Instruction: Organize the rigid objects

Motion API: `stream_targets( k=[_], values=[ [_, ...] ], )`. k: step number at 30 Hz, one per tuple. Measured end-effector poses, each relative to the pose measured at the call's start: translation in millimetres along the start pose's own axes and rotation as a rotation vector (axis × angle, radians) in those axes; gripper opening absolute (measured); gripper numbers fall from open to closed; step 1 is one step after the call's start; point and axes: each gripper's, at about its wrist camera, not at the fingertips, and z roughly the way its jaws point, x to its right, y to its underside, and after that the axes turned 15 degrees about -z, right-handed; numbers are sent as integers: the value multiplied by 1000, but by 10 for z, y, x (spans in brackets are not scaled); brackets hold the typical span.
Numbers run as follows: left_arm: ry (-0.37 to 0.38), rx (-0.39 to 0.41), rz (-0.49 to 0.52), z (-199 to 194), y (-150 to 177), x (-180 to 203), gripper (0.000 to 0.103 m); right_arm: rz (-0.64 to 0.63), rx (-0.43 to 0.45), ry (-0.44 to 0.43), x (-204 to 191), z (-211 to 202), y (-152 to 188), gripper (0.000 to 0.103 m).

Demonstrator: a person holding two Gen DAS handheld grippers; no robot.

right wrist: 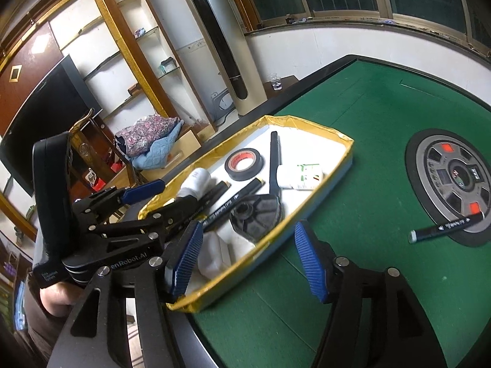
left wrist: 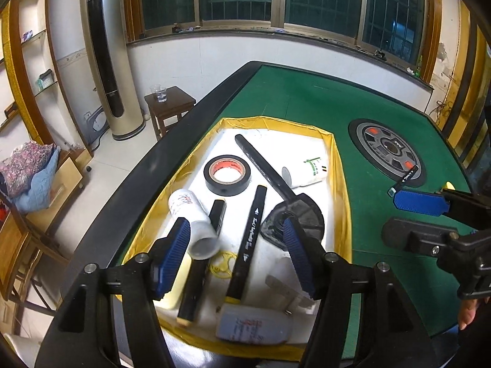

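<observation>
Shallow tray (left wrist: 340,165), white floor and yellow-taped rim, sits on the green felt table (left wrist: 307,101) near its dark edge.

In the tray: a roll of black electrical tape (left wrist: 227,174) with an orange-red core, lying flat. Beside it a long black handle ending in a fan-shaped black head (left wrist: 294,220). Two black markers with yellow end caps: the long one (left wrist: 248,242) carries white lettering along its barrel, the shorter one (left wrist: 201,263) is partly hidden behind a white cylindrical bottle (left wrist: 193,224) lying on its side. A second white bottle (left wrist: 307,171) with green print lies by the far rim; a flat white container (left wrist: 254,328) lies at the near end.

One black marker (right wrist: 445,227) with a pale tip lies outside the tray, partly over the round grey hub in the felt.

Left gripper (left wrist: 236,251) hangs over the tray, jaws spread, nothing between them. Right gripper (right wrist: 248,260) hangs over the tray's near edge, jaws likewise apart and empty.
</observation>
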Motion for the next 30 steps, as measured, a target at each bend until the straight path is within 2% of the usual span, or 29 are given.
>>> stream_targets(
  k=[10, 12, 14, 20, 25, 30],
  values=[
    [-60, 52, 19, -269, 144, 106, 63, -3, -6, -2, -16, -151, 185, 73],
    [-73, 59, 11, -325, 178, 106, 74, -12, -6, -3, -44, -185, 206, 77],
    [-88, 73, 5, -383, 213, 100, 78, -26, -7, -1, -92, -225, 228, 82],
    [-170, 68, 16, -424, 294, 130, 78, -82, -9, 11, -228, -300, 273, 92],
    [-187, 57, -12, -434, 332, 96, 78, -129, -6, 25, -333, -366, 289, 101],
    [-205, 66, -30, -472, 363, 74, 82, -142, 2, 30, -397, -418, 302, 102]
  ],
)
